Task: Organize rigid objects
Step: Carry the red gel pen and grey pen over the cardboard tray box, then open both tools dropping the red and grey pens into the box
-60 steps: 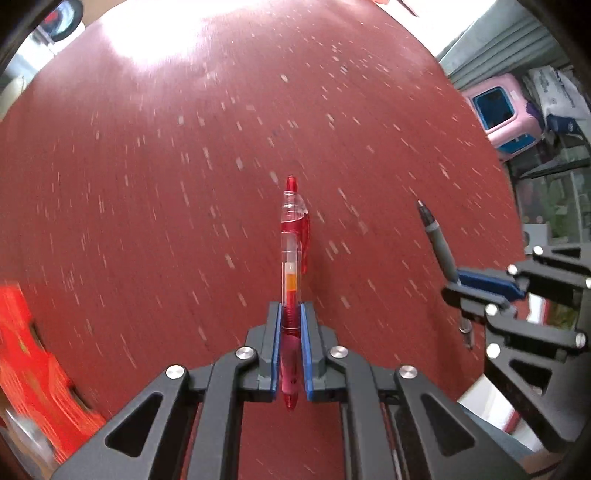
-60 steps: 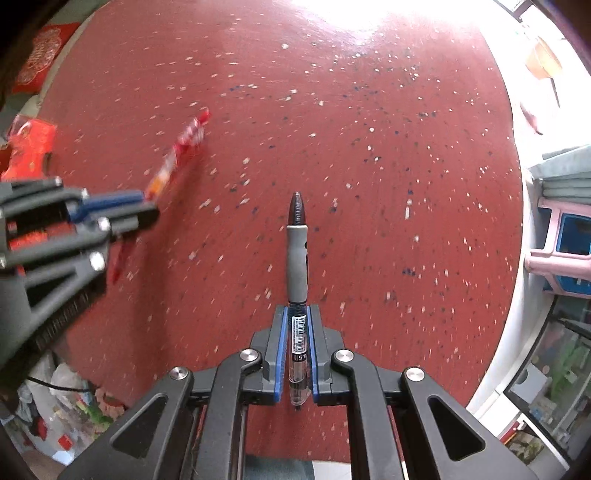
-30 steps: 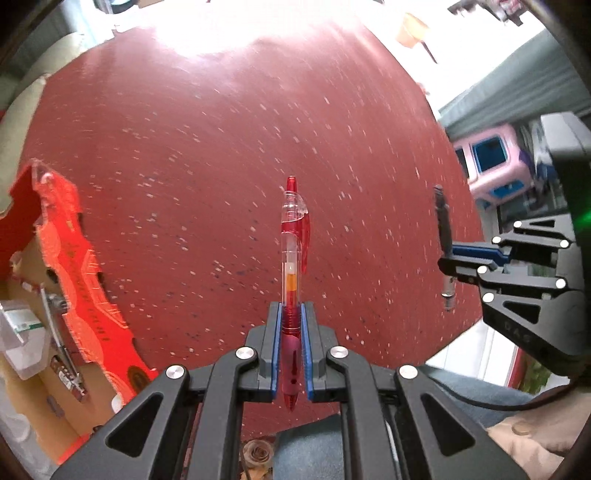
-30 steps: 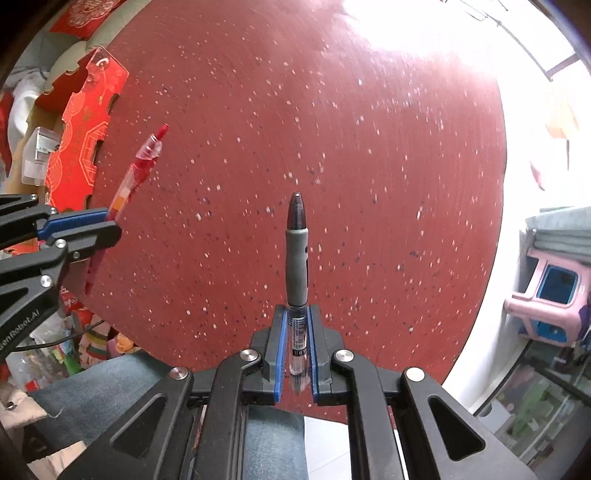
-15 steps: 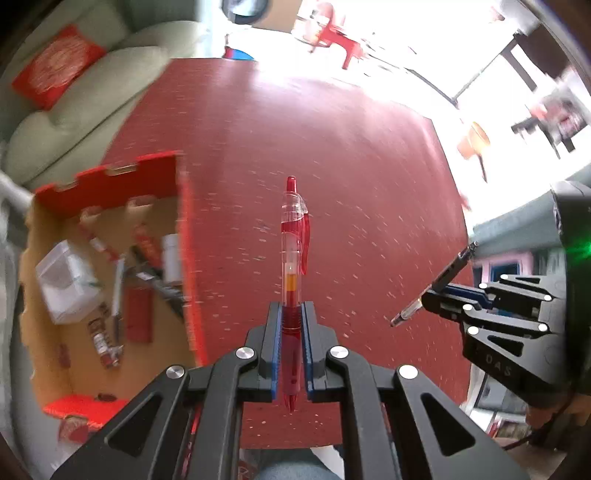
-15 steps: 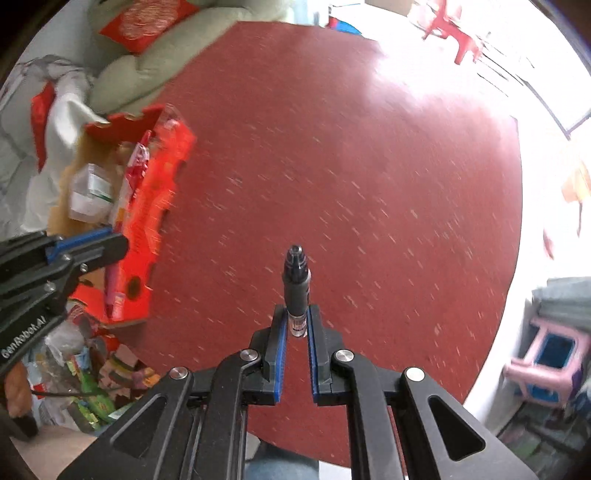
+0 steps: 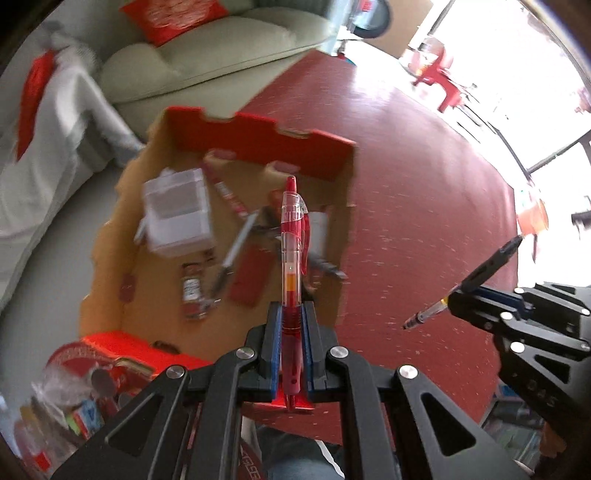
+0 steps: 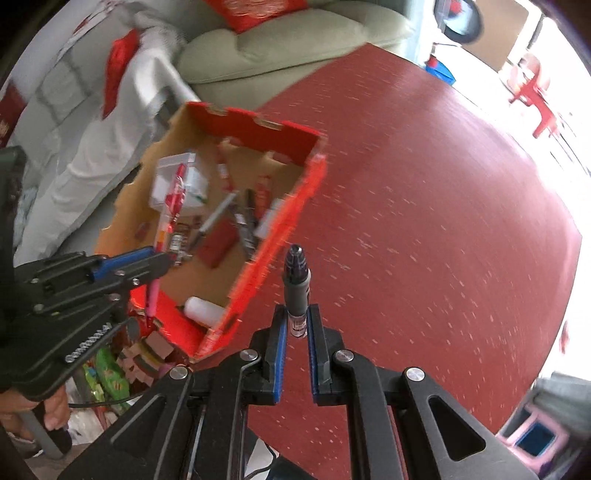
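My left gripper [image 7: 291,314] is shut on a translucent red pen [image 7: 291,236], which points straight ahead over an open cardboard box [image 7: 258,142] with red outer walls. The box holds a white plastic case [image 7: 177,214], several pens and small red items. In the right wrist view my right gripper [image 8: 296,319] is shut on a dark grey pen [image 8: 295,277], which hangs just right of the box's red side wall [image 8: 284,229]. The left gripper [image 8: 129,266] with the red pen [image 8: 173,199] shows over the box. The right gripper [image 7: 517,306] appears at the right of the left wrist view.
The box stands at the left edge of a red speckled surface [image 8: 424,221]. A green sofa [image 7: 221,44] with a red cushion [image 7: 173,14] and white cloth [image 8: 92,140] lies beyond. Snack bags [image 7: 74,417] lie lower left. A pink stool [image 8: 535,435] is lower right. A hand [image 8: 55,410] holds the left tool.
Both grippers have swung left across the red surface and rolled, each keeping its pen. The box, earlier at the left edge, now lies under the left gripper and beside the right one.
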Demonstrator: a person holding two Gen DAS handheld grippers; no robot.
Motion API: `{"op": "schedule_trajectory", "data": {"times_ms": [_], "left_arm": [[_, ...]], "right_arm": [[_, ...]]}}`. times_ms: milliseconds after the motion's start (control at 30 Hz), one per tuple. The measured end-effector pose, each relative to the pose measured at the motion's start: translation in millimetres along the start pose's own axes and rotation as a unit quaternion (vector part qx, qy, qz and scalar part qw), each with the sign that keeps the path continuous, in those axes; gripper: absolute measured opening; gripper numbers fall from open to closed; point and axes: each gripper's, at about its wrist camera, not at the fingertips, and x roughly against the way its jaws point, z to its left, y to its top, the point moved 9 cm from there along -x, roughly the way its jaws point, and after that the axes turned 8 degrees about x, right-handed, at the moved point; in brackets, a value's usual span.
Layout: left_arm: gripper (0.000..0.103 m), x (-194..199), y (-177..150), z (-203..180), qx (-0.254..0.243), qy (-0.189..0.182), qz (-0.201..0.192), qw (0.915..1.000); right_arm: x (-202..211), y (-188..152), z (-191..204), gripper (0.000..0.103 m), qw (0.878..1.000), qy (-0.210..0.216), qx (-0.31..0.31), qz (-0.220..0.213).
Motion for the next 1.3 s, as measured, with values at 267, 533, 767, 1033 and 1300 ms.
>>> {"op": "schedule_trajectory", "data": {"times_ms": [267, 533, 767, 1033, 1300], "left_arm": [[0.010, -5.9, -0.2, 41.5, 0.037, 0.026, 0.005, 0.9990], [0.010, -16.6, 0.5, 61.0, 0.056, 0.039, 0.013, 0.9976], [0.010, -26.2, 3.9, 74.7, 0.068, 0.058, 0.018, 0.9958], [0.010, -40.7, 8.4, 89.9, 0.089, 0.066, 0.028, 0.9934], [0.010, -58.1, 8.8, 97.7, 0.090, 0.078, 0.043, 0.9919]], "right_arm": [[-14.8, 31.3, 43.5, 0.011, 0.999, 0.018, 0.045, 0.006], [-28.6, 52.0, 67.4, 0.011, 0.998, 0.034, 0.059, 0.015], [-41.1, 66.7, 73.4, 0.011, 0.997, 0.043, 0.051, 0.026], [-58.1, 75.3, 73.7, 0.011, 0.997, 0.051, 0.043, 0.040], [-77.2, 79.9, 73.9, 0.011, 0.995, 0.066, 0.034, 0.060]]}}
